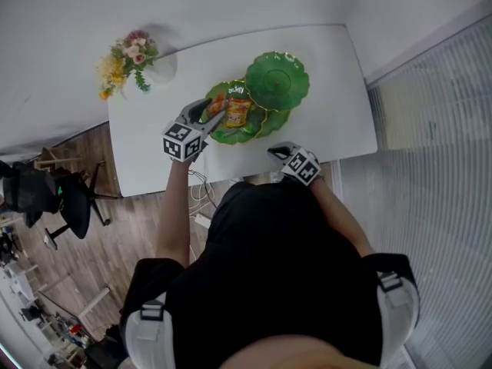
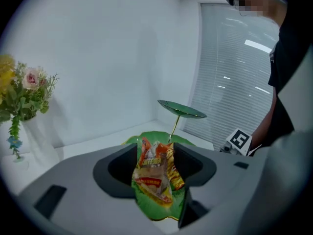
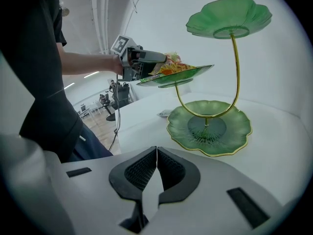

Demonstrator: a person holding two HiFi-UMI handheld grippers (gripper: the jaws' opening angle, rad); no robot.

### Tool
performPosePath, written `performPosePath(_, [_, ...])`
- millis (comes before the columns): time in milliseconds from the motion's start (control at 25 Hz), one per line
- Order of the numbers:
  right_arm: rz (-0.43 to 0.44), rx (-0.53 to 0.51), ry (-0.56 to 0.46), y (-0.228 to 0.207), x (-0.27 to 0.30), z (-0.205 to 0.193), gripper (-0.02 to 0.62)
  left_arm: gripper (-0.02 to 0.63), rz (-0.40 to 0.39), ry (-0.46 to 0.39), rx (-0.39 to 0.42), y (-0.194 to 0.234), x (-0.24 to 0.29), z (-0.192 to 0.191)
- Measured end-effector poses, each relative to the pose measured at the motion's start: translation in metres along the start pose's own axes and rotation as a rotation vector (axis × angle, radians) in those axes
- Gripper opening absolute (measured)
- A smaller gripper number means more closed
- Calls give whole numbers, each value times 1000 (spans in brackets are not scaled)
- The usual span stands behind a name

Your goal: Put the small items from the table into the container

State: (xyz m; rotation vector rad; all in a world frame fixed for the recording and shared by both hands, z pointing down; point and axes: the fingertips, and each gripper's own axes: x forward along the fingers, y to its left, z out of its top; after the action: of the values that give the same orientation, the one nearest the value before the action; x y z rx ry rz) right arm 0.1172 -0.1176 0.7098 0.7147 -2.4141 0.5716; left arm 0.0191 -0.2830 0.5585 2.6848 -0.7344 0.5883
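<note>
My left gripper (image 2: 155, 166) hung over the middle plate (image 1: 244, 134) of the green leaf stand, with its jaws wide apart. The snack packet (image 2: 152, 175) lay between them on that plate, next to another packet. There was a gap on each side of it, so I judged that the pads were not pressing it.

The step in hand was, I think, to leave the packet there cleanly. To do it well I had to keep the jaws wide and draw the gripper straight back and a little up, so that no pad caught the foil and dragged it over the rim. The plates sit on a thin gold stem (image 3: 236, 67), so I should not lean on the plate.

My right gripper (image 3: 156, 151) was closed on nothing, its jaws together, low over the table (image 1: 330, 75) before the bottom plate (image 3: 210, 126). A small flat thing (image 3: 164, 114) lay on the table just beside that plate. I could not tell what it was.
</note>
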Motion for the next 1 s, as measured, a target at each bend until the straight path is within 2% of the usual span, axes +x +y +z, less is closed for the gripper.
performPosePath(320, [48,-44,3,-2,0,3,25,229,87,-104,-35,5,-23,18])
performPosePath(520, [77,-68,6,-2,-4,2,25,229,149,-280,-181,6,-62,25])
performPosePath(680, [99,-68,-12,-3,-6,5,25,226,197,-417,-319,0,-97,10])
performPosePath(720, [106,-71,-15,-1,-6,6,25,210,209,-434,-342,-3,-104,3])
performPosePath(840, [129,-88,-19,4,-8,10,25,33,234,-474,-407,-18,-119,-16])
performPosePath(880, [137,-97,-19,6,-9,12,25,3,234,-491,-431,-23,-122,-23])
performPosePath(1000, [158,-123,-18,10,-9,15,24,3,235,-496,-480,-40,-119,-46])
